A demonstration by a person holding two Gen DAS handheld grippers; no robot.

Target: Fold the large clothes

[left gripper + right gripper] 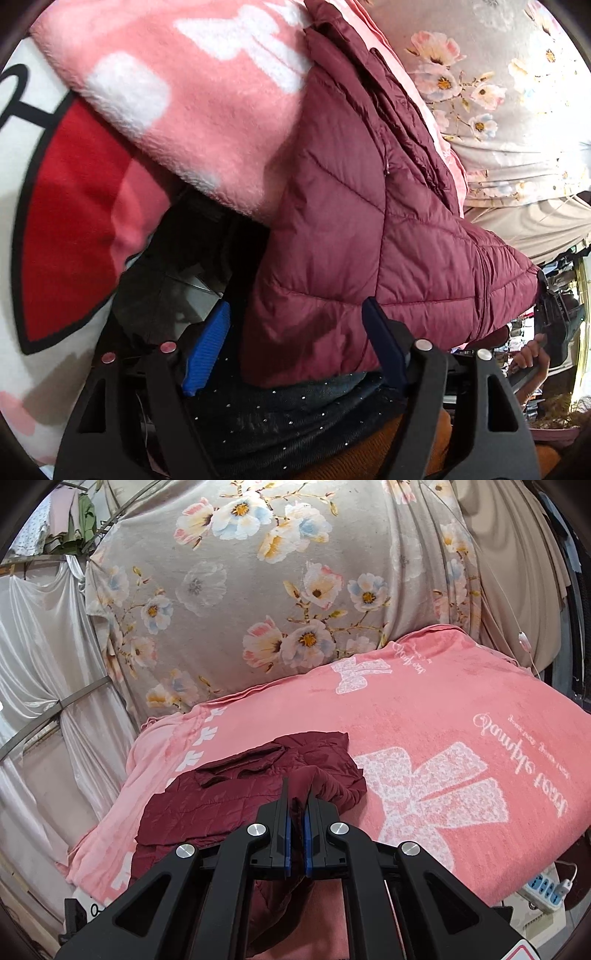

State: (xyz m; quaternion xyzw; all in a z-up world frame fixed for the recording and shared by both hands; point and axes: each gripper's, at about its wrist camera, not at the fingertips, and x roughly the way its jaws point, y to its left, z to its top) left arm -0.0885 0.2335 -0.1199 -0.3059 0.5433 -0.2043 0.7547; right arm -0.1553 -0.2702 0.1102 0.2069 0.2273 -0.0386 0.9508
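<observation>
A maroon quilted puffer jacket (221,797) lies on a pink blanket (424,716) with white bows. My right gripper (297,805) is shut on a bunched fold of the jacket near its right edge. In the left wrist view the jacket (369,240) hangs over the blanket's edge (207,110). My left gripper (295,321) is open, its blue fingers (207,343) standing either side of the jacket's lower hem, not closed on it.
A floral grey cloth (258,590) rises behind the blanket. White curtains (44,664) hang at the left. A power strip (546,890) lies at the lower right. A red and white cushion (70,221) sits left of the blanket's edge. A person's dotted dark clothing (288,417) is below.
</observation>
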